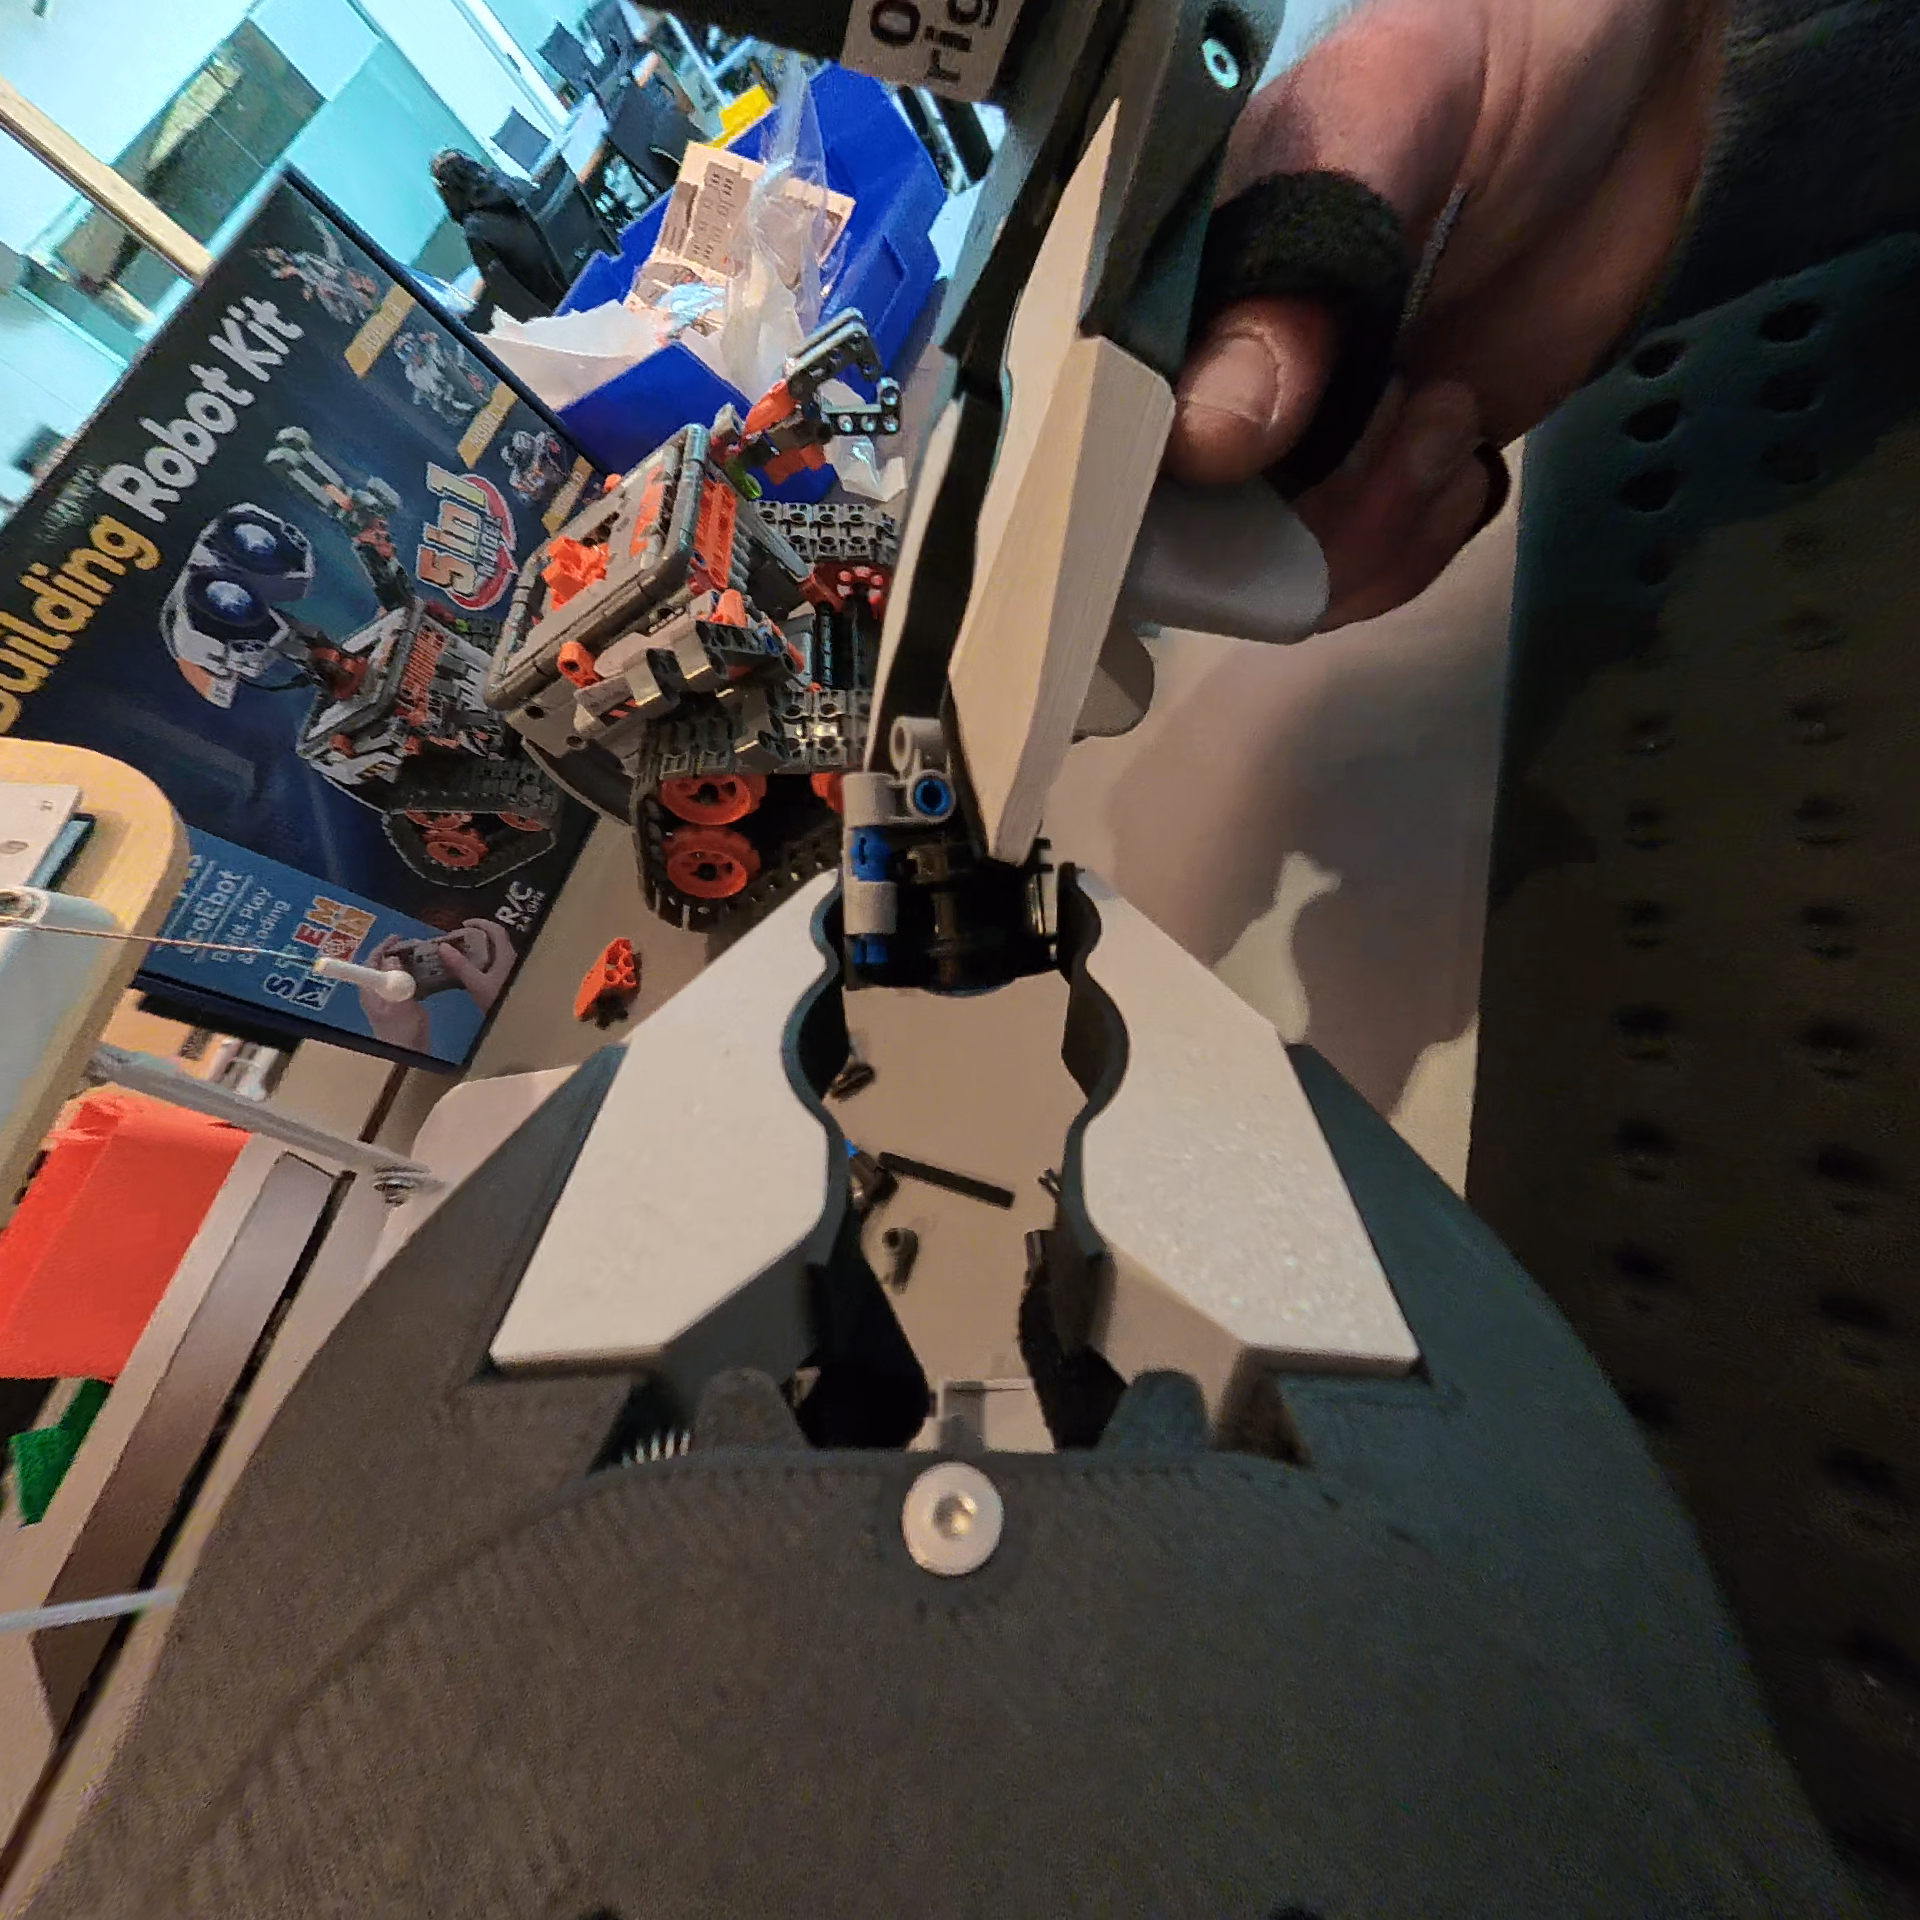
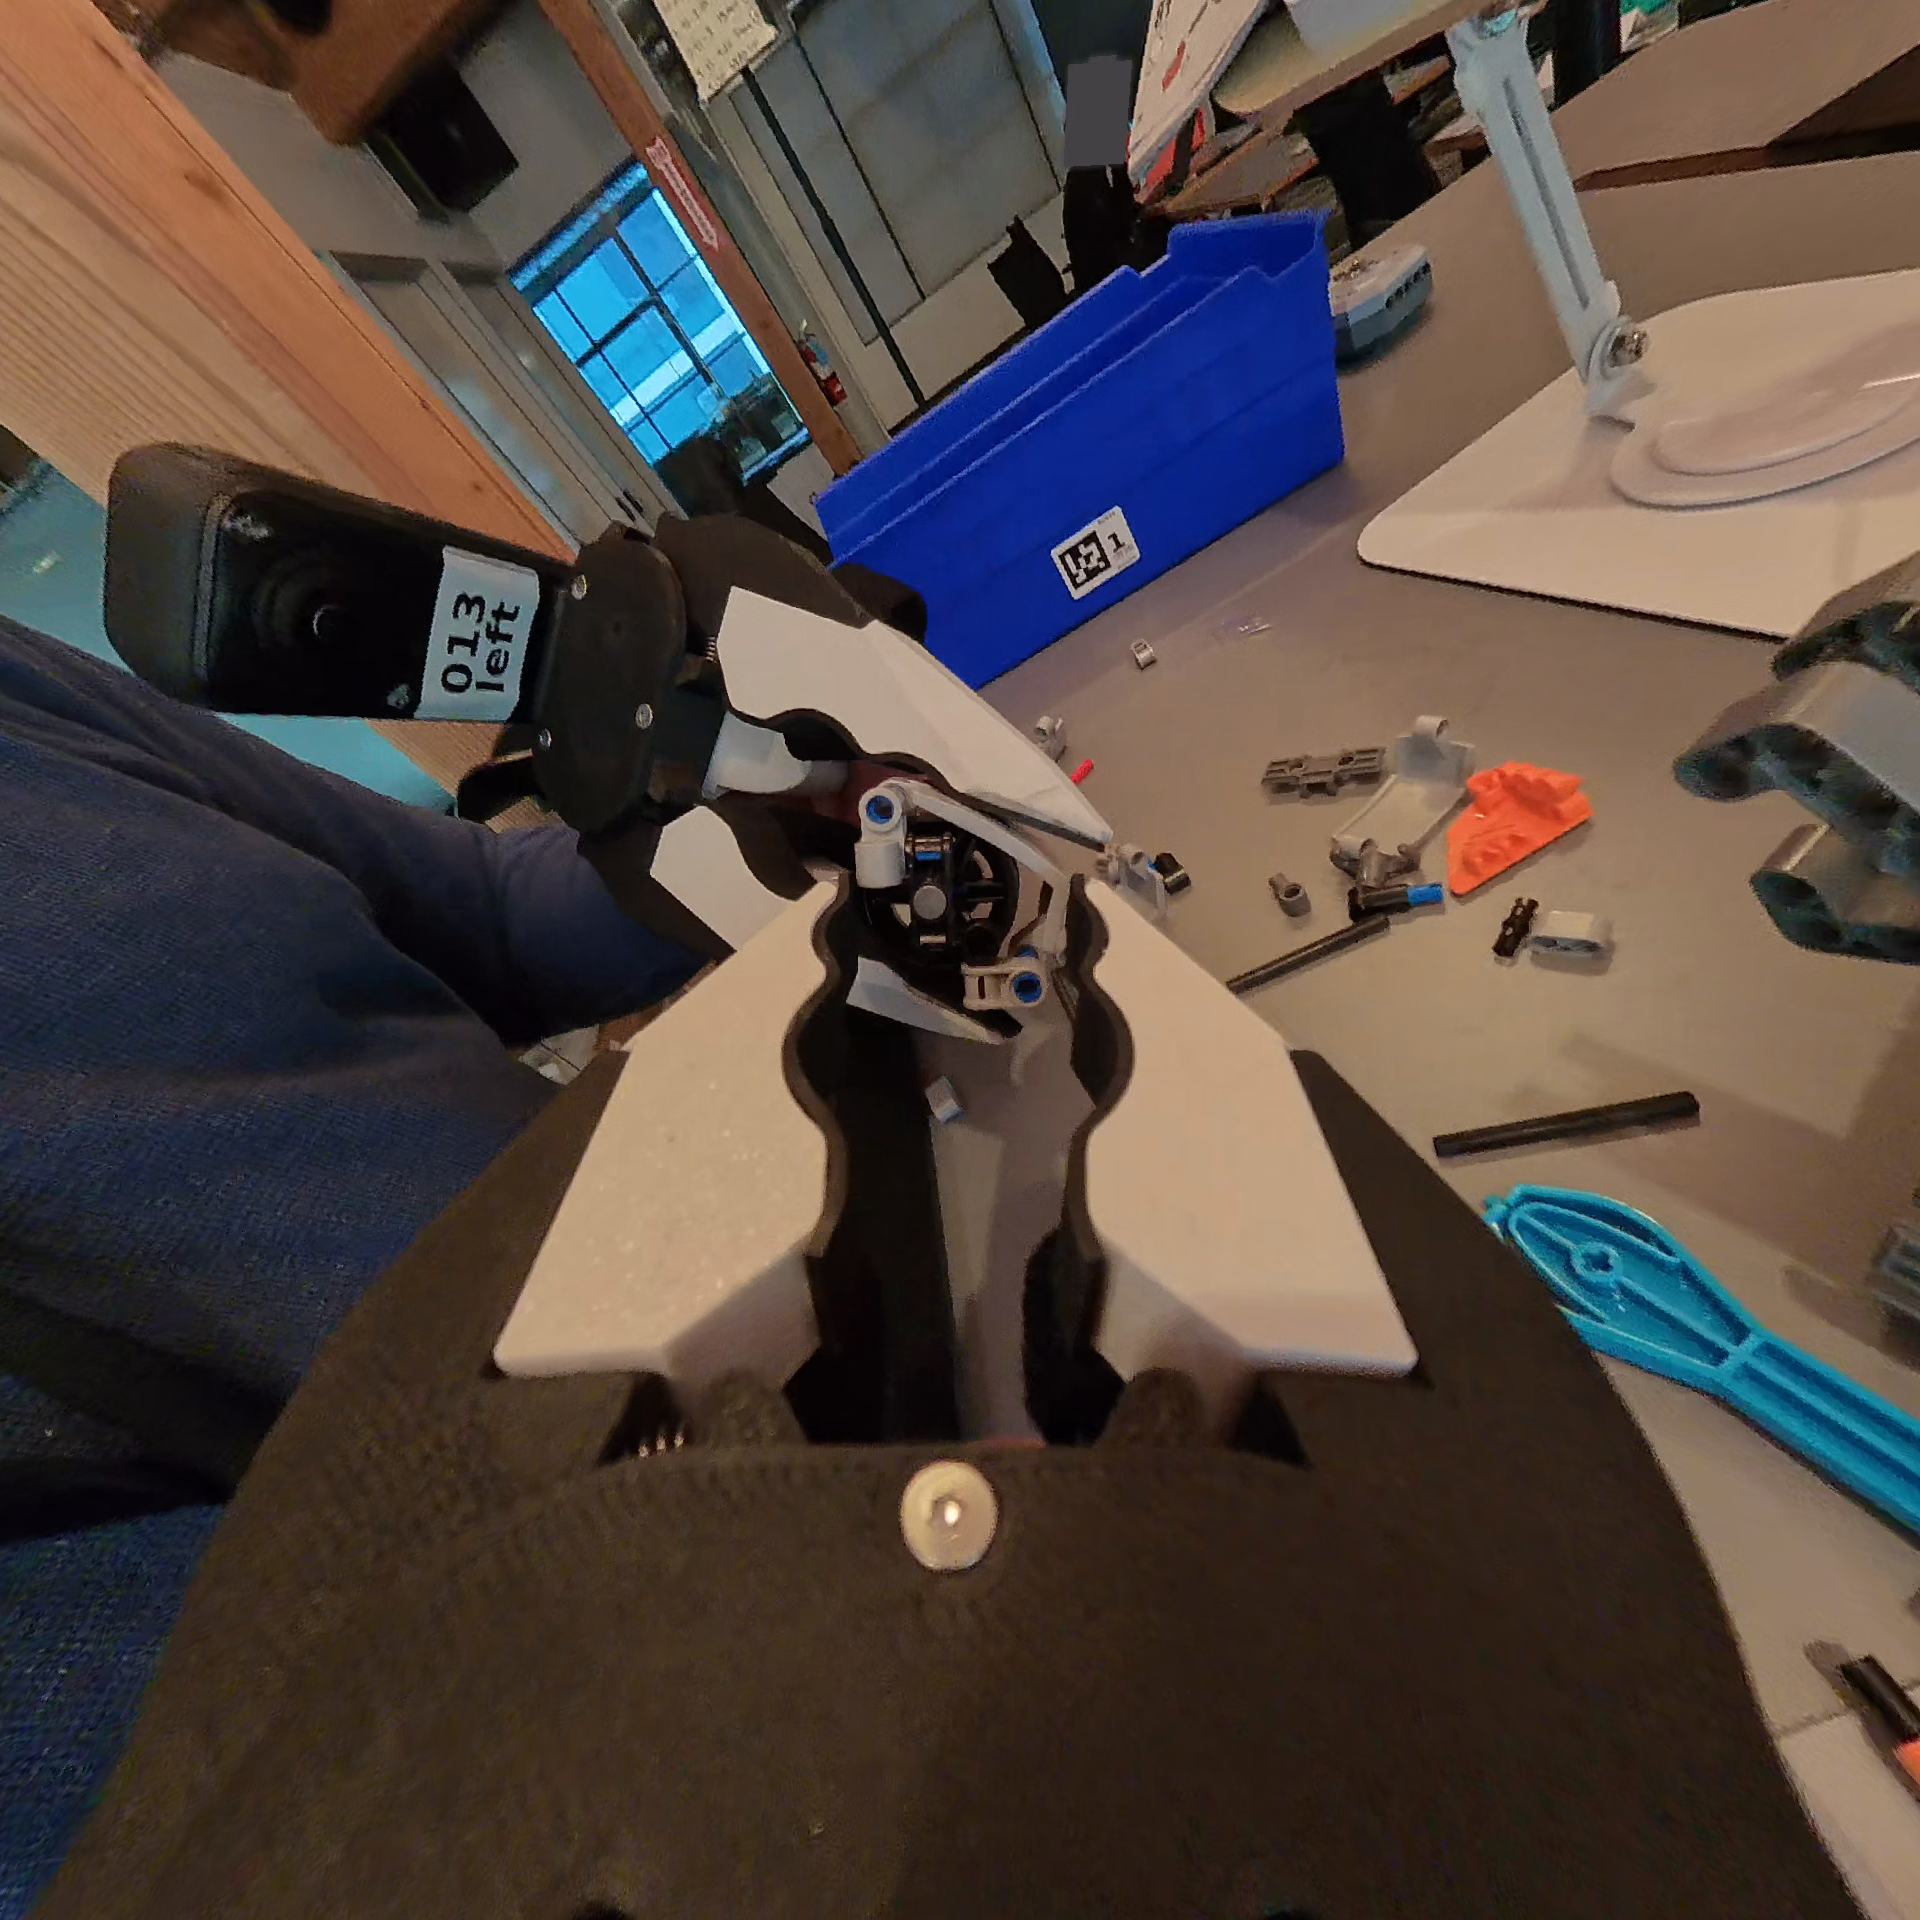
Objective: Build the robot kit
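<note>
A small building-block assembly, a black wheel with white connectors and blue pins (image 1: 940,914), sits between the fingertips of my left gripper (image 1: 951,914), whose pads press on its two sides. My right gripper (image 1: 966,790) comes down from above and closes on the same assembly. In the right wrist view the assembly (image 2: 940,899) lies between the tips of my right gripper (image 2: 961,904), and both pads touch it. There my left gripper (image 2: 883,790) reaches in from the left, with one finger over the assembly and one under it. The assembly is held above the grey table (image 2: 1455,1039).
A tracked robot model (image 1: 686,665) stands in front of its kit box (image 1: 260,582) and a blue bin (image 1: 748,312). Loose parts (image 2: 1371,831), an orange piece (image 2: 1517,821), a black axle (image 2: 1558,1122), a blue tool (image 2: 1683,1330) and a white stand base (image 2: 1662,488) lie to the right. My left and right fingertips are right by each other. Left tips and right tips are each some 15 centimetres from the orange piece (image 2: 1517,821).
</note>
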A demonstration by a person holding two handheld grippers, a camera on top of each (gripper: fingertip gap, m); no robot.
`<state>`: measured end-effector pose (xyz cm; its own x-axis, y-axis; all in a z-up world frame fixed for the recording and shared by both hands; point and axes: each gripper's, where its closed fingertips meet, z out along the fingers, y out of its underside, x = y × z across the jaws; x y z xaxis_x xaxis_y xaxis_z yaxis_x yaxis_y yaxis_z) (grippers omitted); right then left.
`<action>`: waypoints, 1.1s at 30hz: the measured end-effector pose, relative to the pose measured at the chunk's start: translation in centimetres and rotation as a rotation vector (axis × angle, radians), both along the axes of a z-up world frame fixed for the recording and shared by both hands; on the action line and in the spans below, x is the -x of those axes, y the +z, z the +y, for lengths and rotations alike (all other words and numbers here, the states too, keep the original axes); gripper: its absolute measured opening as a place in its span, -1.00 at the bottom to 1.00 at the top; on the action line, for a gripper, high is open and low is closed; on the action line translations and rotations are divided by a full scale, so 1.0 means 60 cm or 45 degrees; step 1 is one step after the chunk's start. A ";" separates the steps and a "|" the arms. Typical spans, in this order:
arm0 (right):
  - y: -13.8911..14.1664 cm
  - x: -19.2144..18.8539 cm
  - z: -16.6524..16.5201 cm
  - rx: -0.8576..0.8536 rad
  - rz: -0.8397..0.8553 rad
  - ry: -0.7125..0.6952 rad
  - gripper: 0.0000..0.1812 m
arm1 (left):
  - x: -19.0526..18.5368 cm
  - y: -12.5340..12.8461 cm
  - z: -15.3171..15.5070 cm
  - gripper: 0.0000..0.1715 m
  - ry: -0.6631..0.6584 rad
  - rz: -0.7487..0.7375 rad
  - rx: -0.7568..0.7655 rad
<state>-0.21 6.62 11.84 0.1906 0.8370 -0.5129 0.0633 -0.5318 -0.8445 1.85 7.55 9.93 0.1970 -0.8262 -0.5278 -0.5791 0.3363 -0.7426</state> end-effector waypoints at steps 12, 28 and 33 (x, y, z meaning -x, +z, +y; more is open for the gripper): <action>-0.009 -0.069 0.020 -0.206 -0.104 -0.099 -0.63 | -0.020 -0.112 -0.051 -0.58 -0.125 0.266 0.621; -0.015 -0.080 0.027 -0.245 -0.041 -0.092 -0.66 | -0.017 -0.133 -0.043 -0.40 -0.099 0.312 0.767; -0.009 -0.087 0.035 -0.268 -0.010 -0.130 -0.63 | 0.010 -0.107 -0.029 -0.33 -0.054 0.219 0.735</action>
